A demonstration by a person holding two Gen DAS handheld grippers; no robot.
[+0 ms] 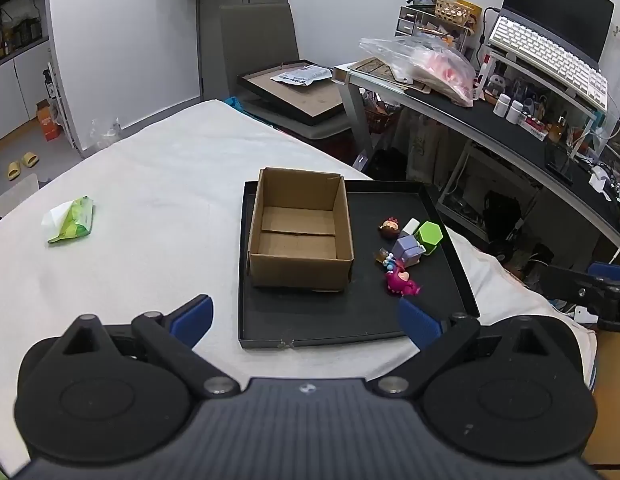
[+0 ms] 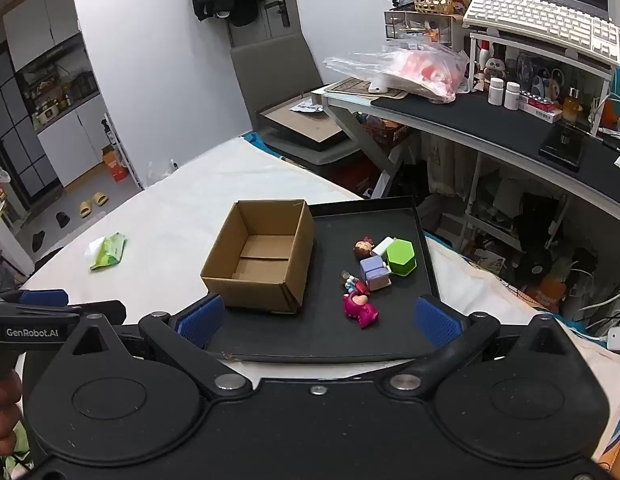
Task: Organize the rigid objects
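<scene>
We hold the left claw (image 1: 304,316) and right claw (image 2: 320,320) spread wide and empty above the black tray (image 2: 334,340), where small toys (image 2: 374,272) lie beside the empty cardboard box (image 2: 262,256).

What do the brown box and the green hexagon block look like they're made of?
The brown box looks like corrugated cardboard: matte tan, folded bottom flaps, creased corner. The green hexagon block seems to be moulded plastic: even bright colour, smooth faces with a faint sheen, though painted wood can't be ruled out.
</scene>
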